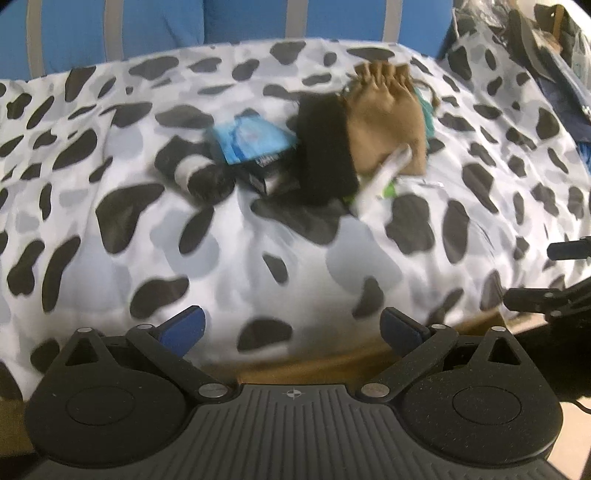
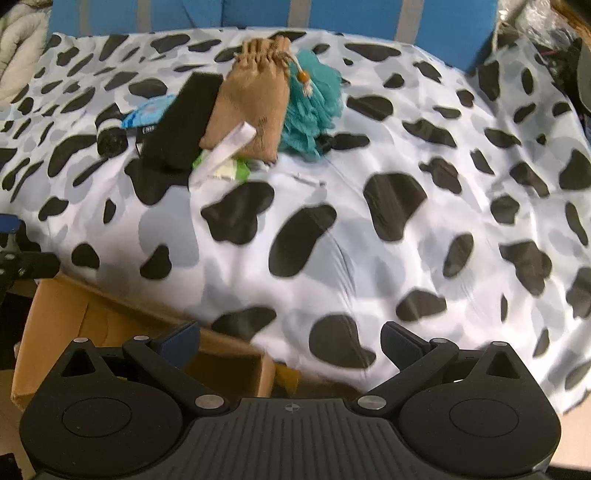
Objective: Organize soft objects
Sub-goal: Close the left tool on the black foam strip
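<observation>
A heap of soft things lies far back on the cow-print bedspread (image 1: pixel 258 236) (image 2: pixel 369 229). A tan drawstring pouch (image 1: pixel 384 114) (image 2: pixel 251 107) leans on a black fuzzy pad (image 1: pixel 325 147) (image 2: pixel 184 118). Beside them sit a blue packet (image 1: pixel 251 138) (image 2: pixel 147 110), a black-and-white rolled sock (image 1: pixel 192 170) (image 2: pixel 109 131), a teal mesh puff (image 2: pixel 314 107) and a white-and-green piece (image 1: pixel 384 177) (image 2: pixel 225 158). My left gripper (image 1: pixel 293 328) hangs open near the bed's front edge, well short of the heap. My right gripper (image 2: pixel 291 339) is open too, empty, over the bed edge.
An open cardboard box (image 2: pixel 92 321) stands on the floor against the bed's front edge, below my right gripper's left finger. Blue cushions with grey stripes (image 1: pixel 240 22) back the bed. Dark clutter (image 1: pixel 546 44) piles at the far right. The other gripper's arm (image 1: pixel 546 299) shows at the right.
</observation>
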Available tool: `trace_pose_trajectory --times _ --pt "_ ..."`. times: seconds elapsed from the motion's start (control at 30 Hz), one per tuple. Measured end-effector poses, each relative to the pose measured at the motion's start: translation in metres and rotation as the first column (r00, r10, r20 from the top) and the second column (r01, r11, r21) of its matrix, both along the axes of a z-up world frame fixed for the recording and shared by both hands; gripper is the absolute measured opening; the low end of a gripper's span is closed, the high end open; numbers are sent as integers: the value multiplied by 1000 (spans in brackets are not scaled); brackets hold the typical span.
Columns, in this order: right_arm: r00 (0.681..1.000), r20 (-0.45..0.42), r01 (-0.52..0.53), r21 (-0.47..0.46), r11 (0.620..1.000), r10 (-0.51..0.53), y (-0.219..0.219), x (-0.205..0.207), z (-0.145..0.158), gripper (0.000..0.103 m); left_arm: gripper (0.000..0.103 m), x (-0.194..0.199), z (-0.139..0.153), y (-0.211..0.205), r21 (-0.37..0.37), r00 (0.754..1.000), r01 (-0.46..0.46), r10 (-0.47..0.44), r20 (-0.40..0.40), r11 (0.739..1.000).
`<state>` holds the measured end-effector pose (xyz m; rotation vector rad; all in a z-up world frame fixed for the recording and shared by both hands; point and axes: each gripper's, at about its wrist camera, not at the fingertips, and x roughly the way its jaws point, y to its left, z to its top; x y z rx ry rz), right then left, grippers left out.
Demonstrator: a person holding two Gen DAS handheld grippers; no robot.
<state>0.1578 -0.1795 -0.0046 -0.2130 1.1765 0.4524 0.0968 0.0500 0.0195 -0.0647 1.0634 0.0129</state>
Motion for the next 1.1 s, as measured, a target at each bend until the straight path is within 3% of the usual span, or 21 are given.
trace_pose_trajectory --times 0.17,0.37,0.53,0.8,1.1 --pt "999 42 3 117 993 -8 0 22 5 103 103 18 -1 13 -8 999 3 -2 40 1000" --pt "978 205 8 122 993 -33 3 39 4 103 103 39 -4 24 -22 997 -15 17 74 1000" --pt "964 267 -6 101 995 -21 5 56 0 103 103 52 -6 25 -28 995 -17 20 98 999" --pt "955 291 16 119 993 -51 3 76 6 103 103 63 -6 21 -100 991 33 -20 130 994" --pt "969 247 -14 75 997 -5 16 75 4 103 101 79 -9 4 -10 977 115 -111 182 993"
